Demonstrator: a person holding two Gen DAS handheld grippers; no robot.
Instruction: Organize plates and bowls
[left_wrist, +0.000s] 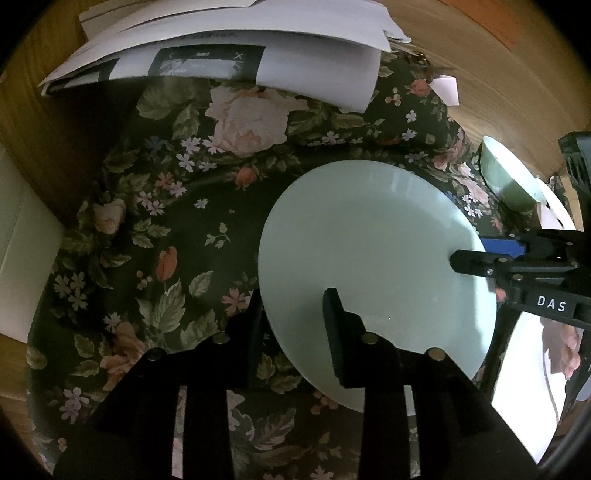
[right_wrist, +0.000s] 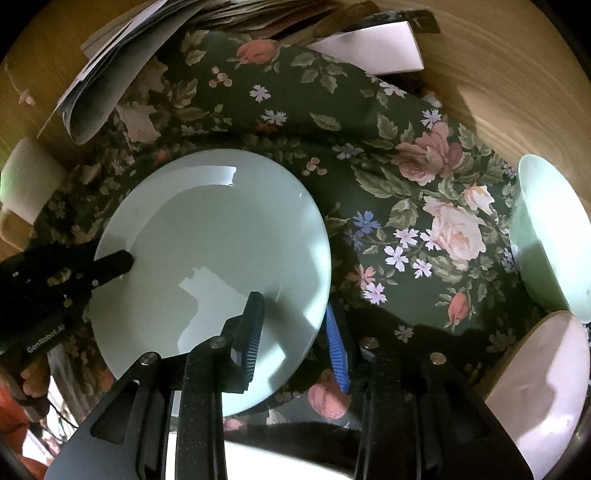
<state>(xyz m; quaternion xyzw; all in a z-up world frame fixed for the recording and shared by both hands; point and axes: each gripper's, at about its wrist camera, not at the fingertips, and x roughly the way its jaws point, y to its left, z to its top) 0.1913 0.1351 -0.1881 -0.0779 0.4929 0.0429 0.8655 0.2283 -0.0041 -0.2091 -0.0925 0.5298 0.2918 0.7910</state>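
A wooden table (left_wrist: 491, 74) carries a dark green cloth (left_wrist: 155, 229) printed with pink roses, small lilac flowers and leaves; the cloth is rumpled along its far side. On the cloth lies a pale green plate (left_wrist: 373, 243), flat and glossy. Both tools grip it from opposite edges. The left gripper (left_wrist: 293, 325) straddles the plate's near-left rim, one finger over the top face and the other outside the edge, pinching the rim. The right gripper (right_wrist: 295, 328) does the same on the opposite rim: its black-padded finger rests on the plate's face, its blue-padded finger (right_wrist: 338, 350) sits just outside and under the edge.

At the far edge of the cloth sits a stack of papers (left_wrist: 236, 40); one sheet has a dark printed panel with an "X" mark, its other lettering too blurred to read. A pale green bowl (right_wrist: 543, 236) stands at the cloth's right edge, well apart from the plate. Just nearer than it is a white dish (right_wrist: 543, 387), tilted.

The right tool's body bears the white letters "DAS" (left_wrist: 551, 305). The left tool's body reads "GenRoboLAI" (right_wrist: 46, 338), as far as it can be made out.
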